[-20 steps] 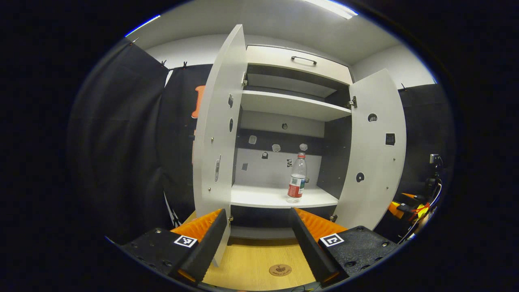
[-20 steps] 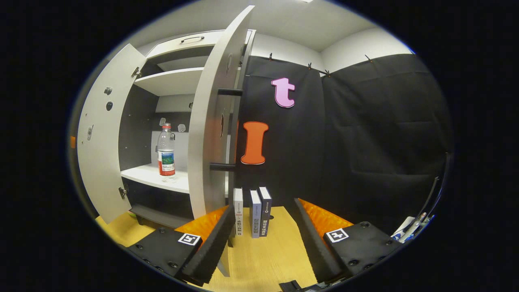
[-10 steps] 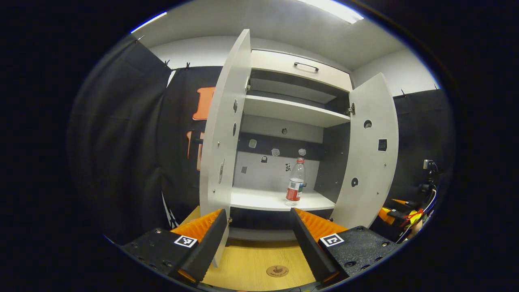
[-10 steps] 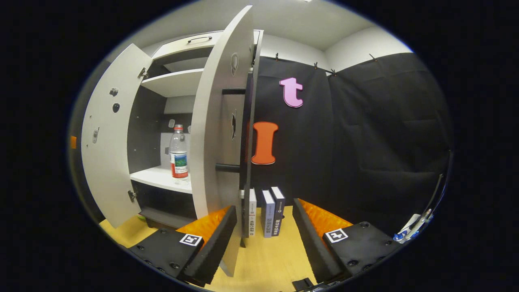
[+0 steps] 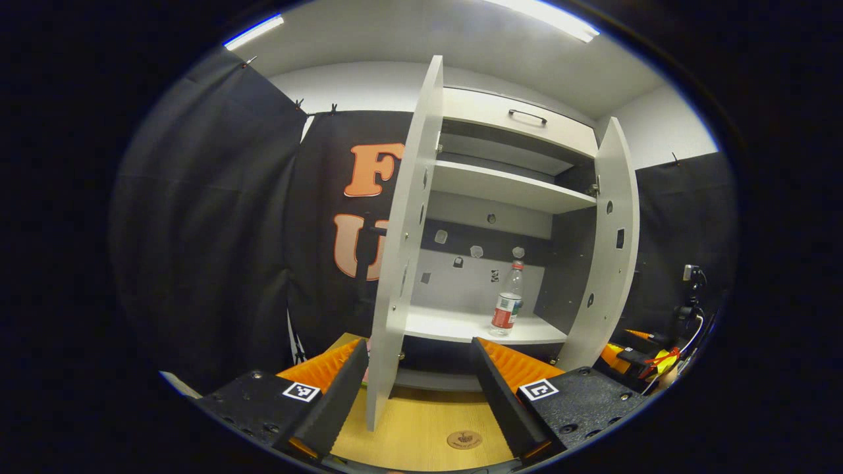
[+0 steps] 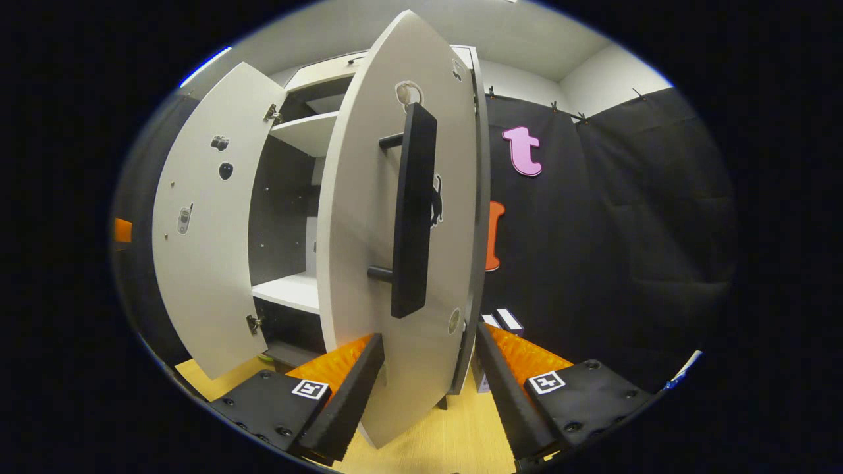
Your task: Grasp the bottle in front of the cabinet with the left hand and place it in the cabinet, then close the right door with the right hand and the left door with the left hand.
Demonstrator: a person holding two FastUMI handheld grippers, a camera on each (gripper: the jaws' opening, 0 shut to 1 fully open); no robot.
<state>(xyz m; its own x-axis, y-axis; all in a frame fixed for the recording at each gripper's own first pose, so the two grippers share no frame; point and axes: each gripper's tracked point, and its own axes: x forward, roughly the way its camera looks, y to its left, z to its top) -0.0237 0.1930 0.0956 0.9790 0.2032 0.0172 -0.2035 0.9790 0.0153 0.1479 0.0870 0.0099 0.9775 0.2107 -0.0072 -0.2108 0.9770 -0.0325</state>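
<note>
Between the parted fingers of the right tool (image 6: 425, 388), seen in the right gripper view, hangs the lower edge of the right door (image 6: 369, 263); the tool is released and grasps nothing, and whether either finger touches the panel cannot be told. Just beyond, on the door's outer face, a long dark handle (image 6: 412, 210) runs upright, its long axis parallel to the door's free edge. To the left, farther off, the left door (image 6: 204, 224) stands swung wide, and between the two doors a strip of the cabinet's lower shelf (image 6: 290, 289) is visible

Seen in the left gripper view, the left tool (image 5: 418, 395) is likewise released and empty, held above the wooden tabletop (image 5: 421, 431) near the free edge of the left door. On the far right of the lower shelf the bottle (image 5: 507, 308) stands upright, so placement is judged complete. The right door is the nearer to the right tool, and closing it calls for a push toward the cabinet (image 5: 520, 128)
</note>
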